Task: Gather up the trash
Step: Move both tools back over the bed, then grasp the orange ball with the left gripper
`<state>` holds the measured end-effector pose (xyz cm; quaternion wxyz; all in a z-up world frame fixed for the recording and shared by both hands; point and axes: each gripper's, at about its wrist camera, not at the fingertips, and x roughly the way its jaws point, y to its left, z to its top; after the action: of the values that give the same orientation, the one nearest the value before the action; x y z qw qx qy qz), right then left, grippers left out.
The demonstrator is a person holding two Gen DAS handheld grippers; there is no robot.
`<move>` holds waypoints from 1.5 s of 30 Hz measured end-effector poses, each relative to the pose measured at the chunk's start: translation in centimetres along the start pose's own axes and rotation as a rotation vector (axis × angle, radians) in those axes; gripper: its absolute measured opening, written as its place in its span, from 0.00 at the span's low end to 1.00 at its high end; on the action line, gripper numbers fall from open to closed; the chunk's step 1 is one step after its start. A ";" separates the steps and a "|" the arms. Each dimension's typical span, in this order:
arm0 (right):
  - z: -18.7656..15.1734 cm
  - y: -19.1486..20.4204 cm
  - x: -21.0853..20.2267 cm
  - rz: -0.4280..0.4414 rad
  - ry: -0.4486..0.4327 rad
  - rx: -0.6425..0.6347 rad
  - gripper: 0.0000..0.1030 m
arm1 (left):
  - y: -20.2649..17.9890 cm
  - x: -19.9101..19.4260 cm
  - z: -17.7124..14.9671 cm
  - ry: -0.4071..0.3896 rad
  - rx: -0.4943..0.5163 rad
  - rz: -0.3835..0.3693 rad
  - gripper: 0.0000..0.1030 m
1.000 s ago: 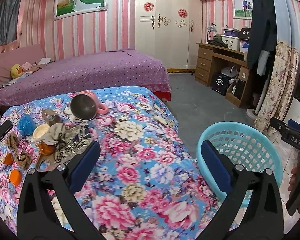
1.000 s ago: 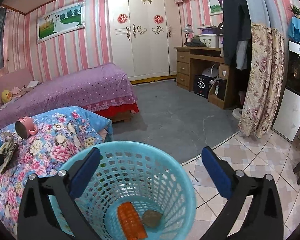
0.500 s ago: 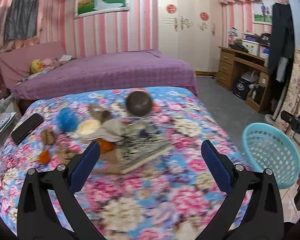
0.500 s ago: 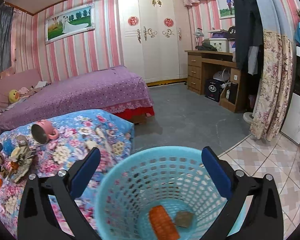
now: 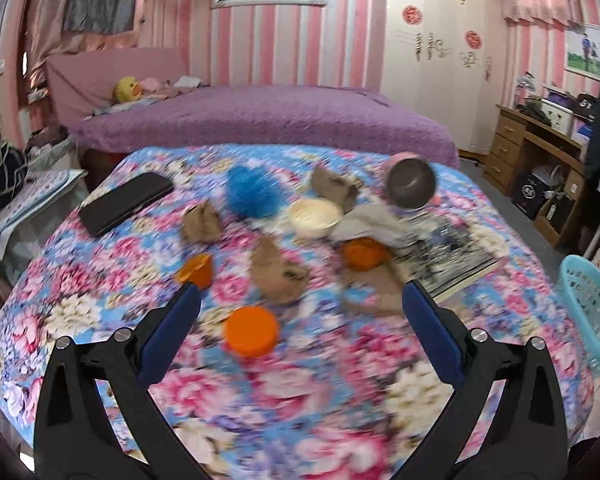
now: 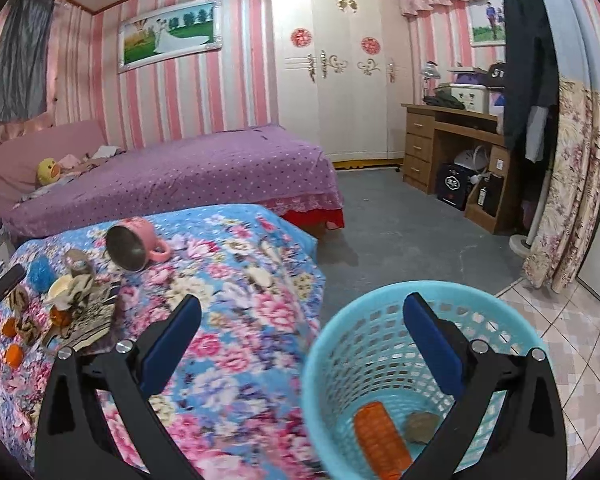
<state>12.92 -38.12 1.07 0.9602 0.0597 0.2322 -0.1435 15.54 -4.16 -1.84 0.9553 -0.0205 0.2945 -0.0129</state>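
Left gripper (image 5: 300,312) had its fingers spread wide and empty over the floral bed (image 5: 340,420), probably lining up on the orange cap (image 5: 252,336) sitting at 12 o'clock just ahead. Right gripper (image 6: 300,320) was also released and empty, parked over the blue basket (image 6: 340,360), where an orange wrapper (image 6: 380,436) already lay.

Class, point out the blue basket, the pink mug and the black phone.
blue basket (image 6: 340,344), right wrist view, near rim.
pink mug (image 6: 142,230), right wrist view, pink side wall.
black phone (image 5: 126,202), left wrist view, screen middle.
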 end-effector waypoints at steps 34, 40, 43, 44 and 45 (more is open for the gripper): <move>-2.5 9.5 3.2 0.057 0.105 -0.108 0.96 | 4.3 5.7 -1.7 0.238 -0.039 -0.053 0.55; -2.5 10.1 3.2 0.061 0.106 -0.123 0.96 | 3.2 5.5 -1.7 0.238 0.003 -0.075 0.38; -2.5 10.6 3.2 0.075 0.103 -0.133 0.96 | 3.2 5.1 -1.4 0.219 0.008 -0.073 0.38; -2.6 10.9 3.2 0.081 0.102 -0.137 0.96 | 3.3 4.8 -1.1 0.203 0.009 -0.065 0.38; -2.6 11.2 3.1 0.090 0.101 -0.142 0.96 | 3.4 4.6 -0.9 0.189 0.010 -0.057 0.38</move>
<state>17.87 -27.80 -2.13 0.9546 0.0093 0.2868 -0.0802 18.83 -0.94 -5.35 0.9226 -0.0226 0.3826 -0.0433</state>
